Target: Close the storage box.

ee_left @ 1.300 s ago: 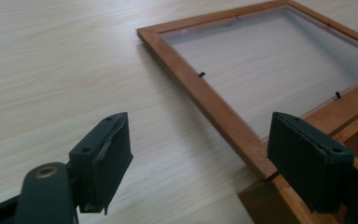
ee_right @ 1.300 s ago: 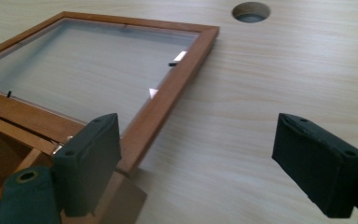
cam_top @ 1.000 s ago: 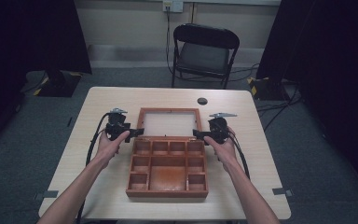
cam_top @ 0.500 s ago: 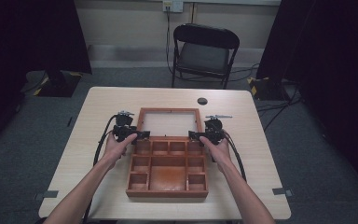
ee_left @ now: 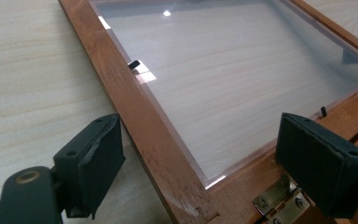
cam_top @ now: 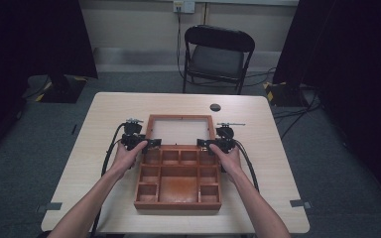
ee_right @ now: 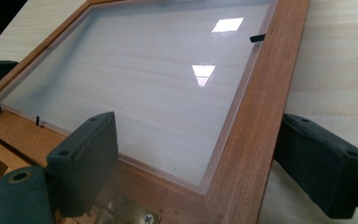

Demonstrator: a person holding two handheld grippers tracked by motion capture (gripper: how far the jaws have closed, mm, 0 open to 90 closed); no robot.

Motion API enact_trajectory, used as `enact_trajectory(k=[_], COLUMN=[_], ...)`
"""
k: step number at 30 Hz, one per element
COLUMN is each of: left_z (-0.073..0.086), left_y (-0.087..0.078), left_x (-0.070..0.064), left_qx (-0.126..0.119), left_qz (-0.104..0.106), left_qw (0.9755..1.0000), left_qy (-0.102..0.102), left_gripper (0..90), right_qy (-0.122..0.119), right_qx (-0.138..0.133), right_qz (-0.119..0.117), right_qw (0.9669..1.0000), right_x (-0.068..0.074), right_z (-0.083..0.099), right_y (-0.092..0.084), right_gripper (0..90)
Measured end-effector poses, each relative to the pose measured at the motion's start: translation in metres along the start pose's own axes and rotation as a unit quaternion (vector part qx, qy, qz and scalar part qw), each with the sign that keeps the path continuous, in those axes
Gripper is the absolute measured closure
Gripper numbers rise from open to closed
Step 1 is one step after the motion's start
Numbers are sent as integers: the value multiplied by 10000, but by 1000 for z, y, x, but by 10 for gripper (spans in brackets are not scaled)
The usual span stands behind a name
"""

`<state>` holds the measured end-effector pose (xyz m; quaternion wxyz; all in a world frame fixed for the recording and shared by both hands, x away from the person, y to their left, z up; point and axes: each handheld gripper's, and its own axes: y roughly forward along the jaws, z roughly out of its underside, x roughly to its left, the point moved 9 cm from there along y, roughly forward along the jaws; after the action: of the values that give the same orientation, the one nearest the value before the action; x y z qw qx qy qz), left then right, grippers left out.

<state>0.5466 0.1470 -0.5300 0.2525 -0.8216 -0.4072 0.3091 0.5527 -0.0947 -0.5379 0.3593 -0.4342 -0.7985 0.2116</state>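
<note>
A wooden compartment box (cam_top: 177,204) lies open at the table's middle. Its lid (cam_top: 181,118), a wooden frame around a clear pane, rests flat on the table beyond the hinges. My left gripper (cam_top: 149,144) is at the lid's left rail near the hinge corner, and my right gripper (cam_top: 206,144) is at the right rail. In the left gripper view, the left gripper (ee_left: 205,154) stands open, its jaws astride the rail (ee_left: 121,93), with a brass hinge (ee_left: 279,200) below. The right gripper (ee_right: 205,154) is open too, straddling the other rail (ee_right: 261,93).
A small black round object (cam_top: 215,107) lies on the table behind the lid. A black folding chair (cam_top: 218,54) stands past the far edge. Bare tabletop (cam_top: 104,114) stretches left and right of the box.
Both grippers have moved inward and slightly toward the person, from beside the lid to its hinge-end corners. The lid and box have not moved.
</note>
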Motion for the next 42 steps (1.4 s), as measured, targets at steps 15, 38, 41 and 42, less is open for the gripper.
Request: enact_trajectory(k=[15,38,41,42], left_z=[2,-6,-7,-8], left_y=[9,4,3,2], left_x=[2,-4,-5,-6], left_qx=[-42,-129,-116,-58], left_qz=[465,551,506,462], left_qw=[9979,9984,9986,9989], left_qy=[-448,-7,45,25], left_gripper=[85,162,163,168], right_qy=[-177,-603,-607,-588], right_qx=[-55,-475,-533,-594], right_qz=[74,440,461,522], right_qw=[9998,9961,9957,9951], right_x=[1,3,3,4], right_z=[-1,-13,-14,-15], right_y=[-2,-15,-17,-19], right_gripper=[157,297,315,325])
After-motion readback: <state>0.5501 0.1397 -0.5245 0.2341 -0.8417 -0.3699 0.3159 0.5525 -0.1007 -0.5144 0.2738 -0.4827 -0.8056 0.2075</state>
